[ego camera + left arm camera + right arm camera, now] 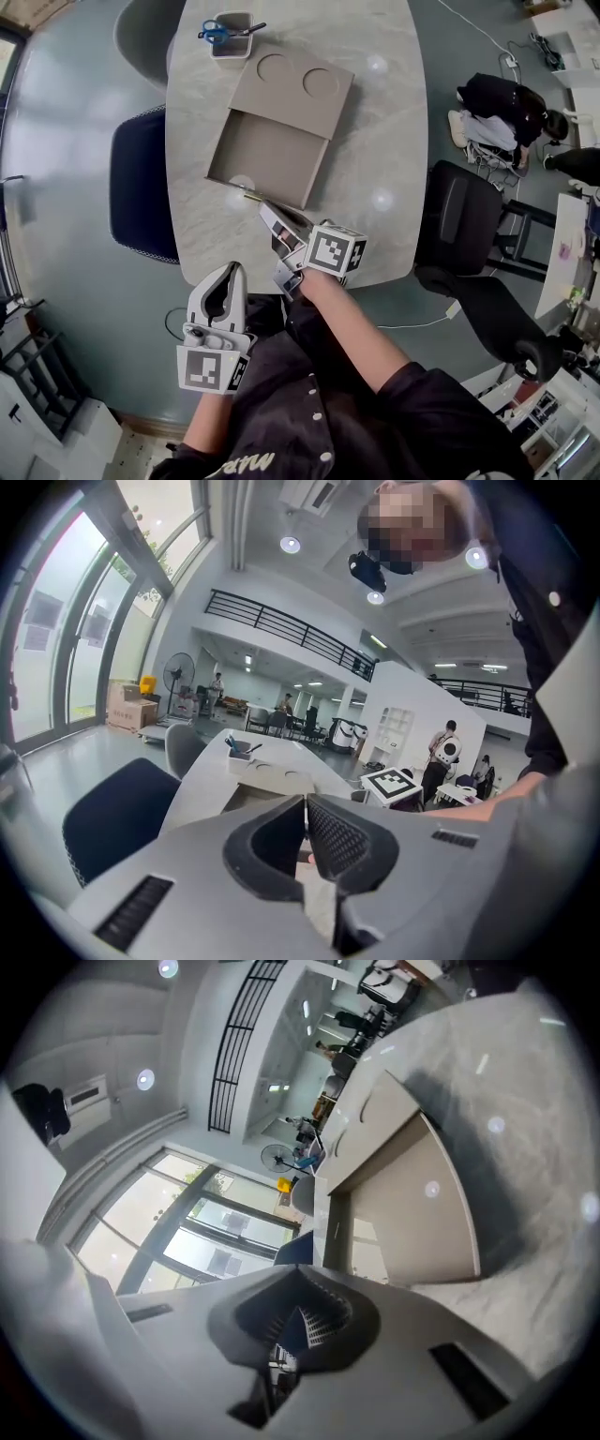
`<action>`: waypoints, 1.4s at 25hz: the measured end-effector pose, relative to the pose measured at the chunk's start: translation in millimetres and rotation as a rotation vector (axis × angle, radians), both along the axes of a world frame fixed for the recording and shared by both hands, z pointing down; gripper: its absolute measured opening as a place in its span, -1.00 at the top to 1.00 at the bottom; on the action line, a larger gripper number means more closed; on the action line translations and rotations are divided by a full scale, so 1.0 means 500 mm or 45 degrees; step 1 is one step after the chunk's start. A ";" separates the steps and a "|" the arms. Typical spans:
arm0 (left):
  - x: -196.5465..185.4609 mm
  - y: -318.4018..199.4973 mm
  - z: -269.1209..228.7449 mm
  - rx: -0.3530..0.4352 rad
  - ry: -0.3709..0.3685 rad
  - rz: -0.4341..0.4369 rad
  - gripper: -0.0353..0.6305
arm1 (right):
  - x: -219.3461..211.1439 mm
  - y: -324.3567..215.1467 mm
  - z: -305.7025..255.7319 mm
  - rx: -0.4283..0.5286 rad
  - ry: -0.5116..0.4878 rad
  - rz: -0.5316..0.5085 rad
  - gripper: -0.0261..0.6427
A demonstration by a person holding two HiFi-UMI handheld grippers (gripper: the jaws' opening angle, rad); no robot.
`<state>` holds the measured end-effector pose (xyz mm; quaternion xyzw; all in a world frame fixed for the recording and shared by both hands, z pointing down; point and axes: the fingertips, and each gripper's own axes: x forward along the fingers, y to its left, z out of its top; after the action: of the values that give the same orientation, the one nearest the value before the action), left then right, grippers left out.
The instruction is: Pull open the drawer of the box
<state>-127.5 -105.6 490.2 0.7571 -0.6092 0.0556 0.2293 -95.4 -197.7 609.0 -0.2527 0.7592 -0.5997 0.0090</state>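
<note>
tabletop (375, 122): one, oval and marbled
box (298, 103): one, flat and brown
drawer (267, 155): one, standing out of the box
hollows (275, 67): two, round, side by side in the box top
pot (232, 47): one, at the tabletop's far end
scissors (216, 34): one pair, blue-handled, in the pot
chairs: three by the tabletop, namely a grey chair (141, 37), a blue chair (136, 183) and a black chair (459, 220)
tongs: two, the left tongs (234, 269) and the right tongs (266, 210)
marker cubes: two, a left cube (211, 368) and a right cube (336, 251)
people: two in the head view, the wearer (375, 403) and a crouched person (506, 108)
fan (178, 672): one, in the left gripper view
</note>
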 end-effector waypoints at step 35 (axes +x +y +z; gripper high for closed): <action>0.020 -0.101 -0.362 0.511 -0.103 0.092 0.84 | 0.341 -0.028 -0.546 1.217 0.555 0.259 0.93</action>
<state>-117.5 -156.2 309.3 0.8062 -0.5891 -0.0283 0.0470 75.3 -211.6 335.8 -0.4114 0.9036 -0.1169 0.0233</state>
